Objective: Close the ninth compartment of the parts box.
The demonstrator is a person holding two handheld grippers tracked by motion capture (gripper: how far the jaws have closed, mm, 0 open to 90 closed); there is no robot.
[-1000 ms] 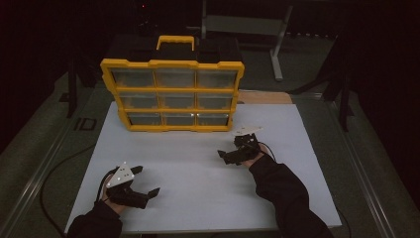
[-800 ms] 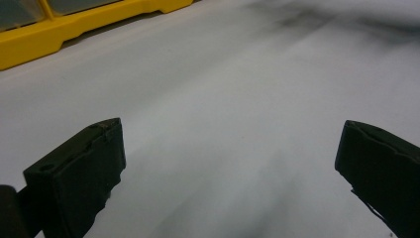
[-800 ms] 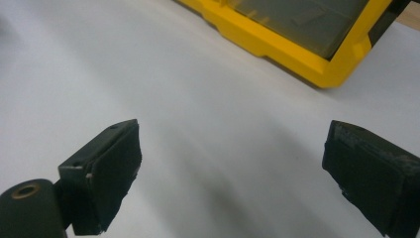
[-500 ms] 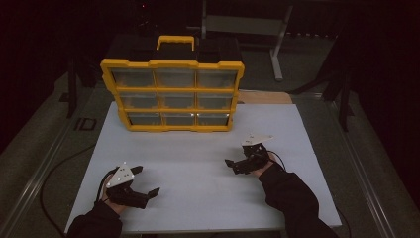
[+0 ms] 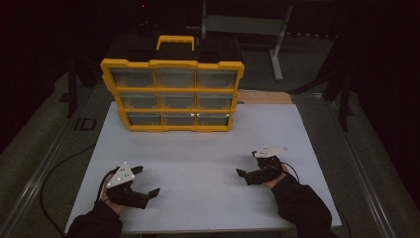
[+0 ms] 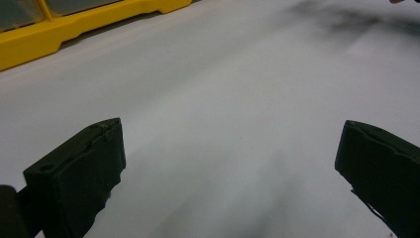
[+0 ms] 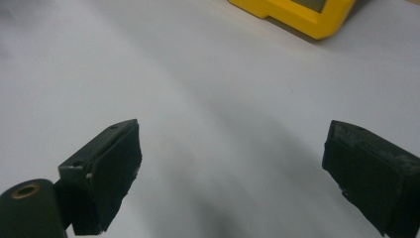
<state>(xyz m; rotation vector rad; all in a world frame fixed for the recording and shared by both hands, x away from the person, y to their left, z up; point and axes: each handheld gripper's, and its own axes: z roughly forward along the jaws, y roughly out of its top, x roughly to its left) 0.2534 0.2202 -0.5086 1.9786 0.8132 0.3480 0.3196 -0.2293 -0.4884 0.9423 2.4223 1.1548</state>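
Organizer point(image 5: 172, 96): yellow frame, black body behind, yellow carry handle on top; 3 x 3 grid of clear-front drawers. Stands upright at far edge of white table point(image 5: 198, 163), a bit left of centre, front facing near side.
Organizer, gripper views: yellow base strip w/ clear drawer fronts at top left of left gripper view point(image 6: 74, 25); yellow corner at top right of right gripper view point(image 7: 297, 15).
Left gripper point(image 5: 146, 181): near-left of table, low over the surface, grey plate on top. Jaws wide apart, nothing between them, bare table in the gap point(image 6: 230, 163). Well apart from organizer.
Right gripper point(image 5: 248, 163): near-right of table, grey plate up, pointing left. Jaws spread wide, holding nothing; white surface between them point(image 7: 230, 168). Well apart from organizer.
Hands/sleeves: dark sleeves come in from near edge, one behind each gripper.
Contact w/ table: can't tell whether either gripper's jaw tips touch the surface or sit just above.
Hard to see: drawer contents unreadable, fronts dim + reflective. Room around table very dark; a grey stand point(image 5: 277, 44) past far edge, rest murky.
Cut off: organizer only partly in frame in both gripper views.
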